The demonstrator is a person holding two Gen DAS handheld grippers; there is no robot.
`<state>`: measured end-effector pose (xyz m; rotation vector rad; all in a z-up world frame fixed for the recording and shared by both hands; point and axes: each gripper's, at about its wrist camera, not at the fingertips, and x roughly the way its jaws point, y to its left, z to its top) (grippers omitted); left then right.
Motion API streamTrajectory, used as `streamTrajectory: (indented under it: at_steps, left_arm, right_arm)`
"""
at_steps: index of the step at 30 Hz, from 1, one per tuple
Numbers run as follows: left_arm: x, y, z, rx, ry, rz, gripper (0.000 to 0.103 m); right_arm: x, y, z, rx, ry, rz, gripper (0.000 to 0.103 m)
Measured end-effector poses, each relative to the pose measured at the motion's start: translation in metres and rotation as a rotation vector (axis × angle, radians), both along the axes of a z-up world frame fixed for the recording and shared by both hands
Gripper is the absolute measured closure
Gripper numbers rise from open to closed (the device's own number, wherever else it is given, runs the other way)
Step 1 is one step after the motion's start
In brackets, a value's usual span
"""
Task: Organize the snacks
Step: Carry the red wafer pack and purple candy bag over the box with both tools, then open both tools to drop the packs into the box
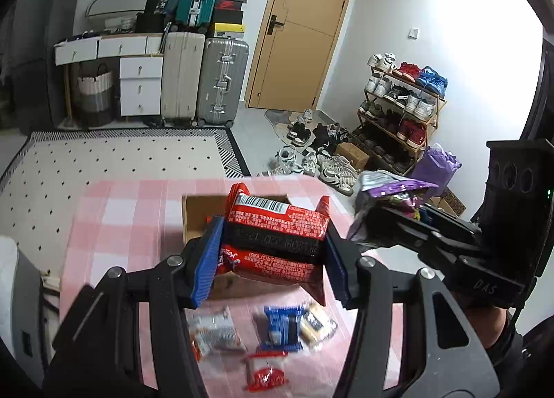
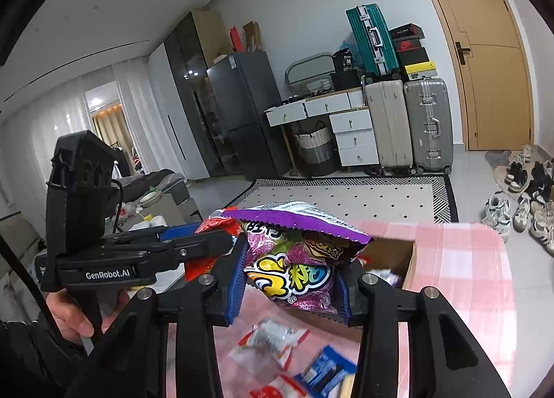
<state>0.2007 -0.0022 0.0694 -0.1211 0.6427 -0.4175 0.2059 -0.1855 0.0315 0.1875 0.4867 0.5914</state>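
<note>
Left gripper (image 1: pixel 273 252) pinching red packet (image 1: pixel 277 242); right gripper (image 2: pixel 291 280) pinching purple bag (image 2: pixel 297 252).

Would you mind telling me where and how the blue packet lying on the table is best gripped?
Grip the blue packet across its narrow width, at the middle, coming straight down from above. It lies flat on the checked tablecloth, and a yellowish packet sits tight against one long side, so I would slide that fingertip in carefully.
</note>
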Motion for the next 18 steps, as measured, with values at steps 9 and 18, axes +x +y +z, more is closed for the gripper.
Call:
streamTrajectory:
  at_steps: [9,18]
  left_arm:
    - [0.083,-0.026,0.012,0.068,0.024,0.01,0.051]
    - [0.169,-0.037,-0.034,0.084,0.122,-0.01,0.051]
  right_arm:
    - [0.073,-0.008,0.02,-0.006,0.025,-0.031,0.061]
    - [0.15,-0.004,-0.008,-0.044,0.1,-0.034,0.061]
